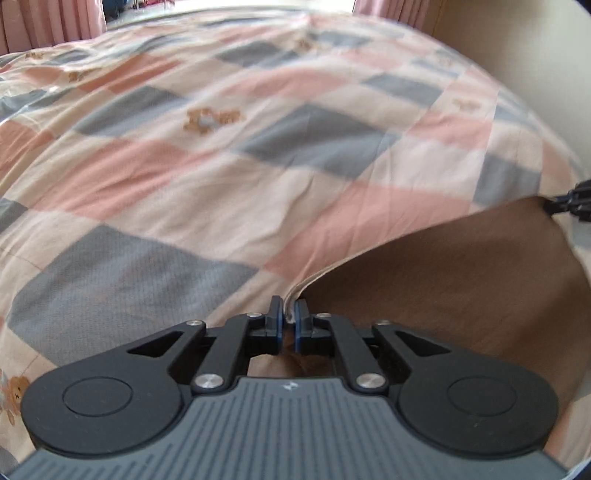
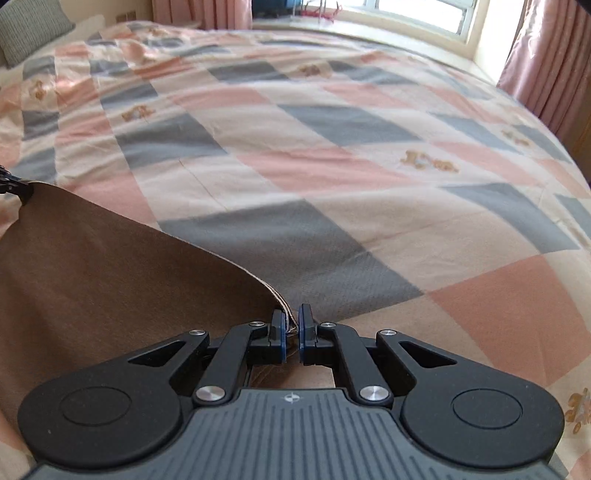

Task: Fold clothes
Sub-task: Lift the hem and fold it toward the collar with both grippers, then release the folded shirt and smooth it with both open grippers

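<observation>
Left gripper (image 1: 290, 314) clamped on one corner of the brown garment (image 1: 461, 280), jaws closed to a sliver with the pale hem pinched between the blue pads (image 1: 298, 325). Right gripper (image 2: 291, 325) clamped likewise on another corner of the same brown garment (image 2: 110, 280), folded edge caught between nearly closed fingers (image 2: 282, 332). Brown garment stretched between the two grippers and held just above the checked bedspread (image 1: 221, 147), upper edge sagging in a shallow curve from one corner to the other. Seen from the left wrist, cloth hung to the right of the jaws, with the other gripper's black tip (image 1: 572, 201) at the far corner by the frame edge. Seen from the right wrist, cloth hung to the left, with the opposite tip (image 2: 14, 188) gripping the far corner. Checked bedspread (image 2: 332, 147) in pink, grey and cream squares with small bear prints, spread beneath and beyond the garment. Beyond the bedspread, pink curtains (image 2: 546, 74), a bright window (image 2: 417, 14) and a grey pillow (image 2: 29, 29) at its far left corner.
</observation>
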Demonstrator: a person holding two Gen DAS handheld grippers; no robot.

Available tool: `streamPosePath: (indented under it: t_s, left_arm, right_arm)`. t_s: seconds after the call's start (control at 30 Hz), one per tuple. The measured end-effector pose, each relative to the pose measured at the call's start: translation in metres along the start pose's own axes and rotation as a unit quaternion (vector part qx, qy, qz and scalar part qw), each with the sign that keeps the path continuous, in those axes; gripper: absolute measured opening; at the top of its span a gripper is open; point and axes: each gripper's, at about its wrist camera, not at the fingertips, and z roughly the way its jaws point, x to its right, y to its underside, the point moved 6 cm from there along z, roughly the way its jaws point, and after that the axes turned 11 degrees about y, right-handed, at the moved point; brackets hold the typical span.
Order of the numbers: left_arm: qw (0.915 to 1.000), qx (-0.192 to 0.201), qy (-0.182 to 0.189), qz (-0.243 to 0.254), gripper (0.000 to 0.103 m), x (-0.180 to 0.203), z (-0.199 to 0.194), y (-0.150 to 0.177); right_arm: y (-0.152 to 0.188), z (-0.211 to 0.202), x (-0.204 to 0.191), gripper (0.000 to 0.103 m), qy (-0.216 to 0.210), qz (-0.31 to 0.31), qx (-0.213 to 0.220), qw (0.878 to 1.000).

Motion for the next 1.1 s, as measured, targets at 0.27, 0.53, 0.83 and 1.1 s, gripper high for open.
streamPosePath:
  t_s: [0.27, 0.53, 0.83, 1.1]
  left_arm:
    - [0.9967, 0.050, -0.018, -0.060, 0.022, 0.001, -0.031, -0.012]
    - [0.9982, 0.030, -0.038, -0.035, 0.025, 0.011, 0.007, 0.004]
    - [0.9987, 0.044, -0.022, 0.016, 0.016, 0.082, -0.071, 0.045]
    - [0.9984, -0.030, -0.024, 0.041, 0.014, 0.125, -0.054, 0.144]
  right_arm:
    - [-0.005, -0.017, -0.001, 0.053, 0.096, 0.043, 0.031, 0.994]
    - [-0.001, 0.007, -0.046, 0.050, 0.078, -0.013, 0.032, 0.996]
    - [0.031, -0.074, -0.048, 0.057, 0.097, 0.081, 0.069, 0.990]
    - [0.126, -0.102, -0.147, 0.051, 0.051, 0.028, 0.005, 0.998]
